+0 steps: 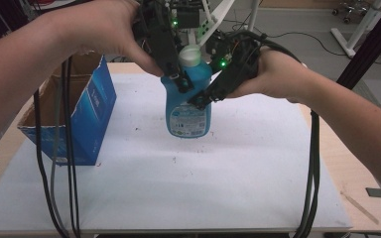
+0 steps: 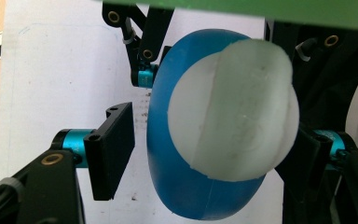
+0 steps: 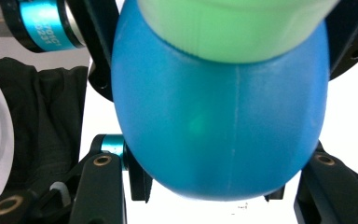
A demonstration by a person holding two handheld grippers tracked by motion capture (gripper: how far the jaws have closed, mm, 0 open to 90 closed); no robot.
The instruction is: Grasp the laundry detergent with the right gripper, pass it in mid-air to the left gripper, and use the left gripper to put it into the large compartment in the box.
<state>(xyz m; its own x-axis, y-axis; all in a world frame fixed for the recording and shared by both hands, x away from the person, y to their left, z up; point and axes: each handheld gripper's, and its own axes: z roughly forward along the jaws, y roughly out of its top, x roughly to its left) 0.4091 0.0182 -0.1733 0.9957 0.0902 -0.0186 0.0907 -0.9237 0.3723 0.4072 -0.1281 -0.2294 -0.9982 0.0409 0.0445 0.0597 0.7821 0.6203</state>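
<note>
2 claws meet on the blue bottle [image 1: 188, 101], held above the white mat [image 1: 228, 163]. My right gripper [image 1: 206, 96] clamps its shoulder; my left gripper [image 1: 178, 79] straddles it, pads not yet touching. I should centre them before squeezing.

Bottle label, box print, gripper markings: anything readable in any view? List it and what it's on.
Nothing can be quoted with confidence.
Blue bottle: front label has a round logo and rows of small print, too small and blurred to read.
Blue cardboard box: pale print on its side panel, blurred, unreadable.
Teal collar on a gripper part in the right gripper view: small white lettering, seen rotated, too blurred to read reliably.
</note>
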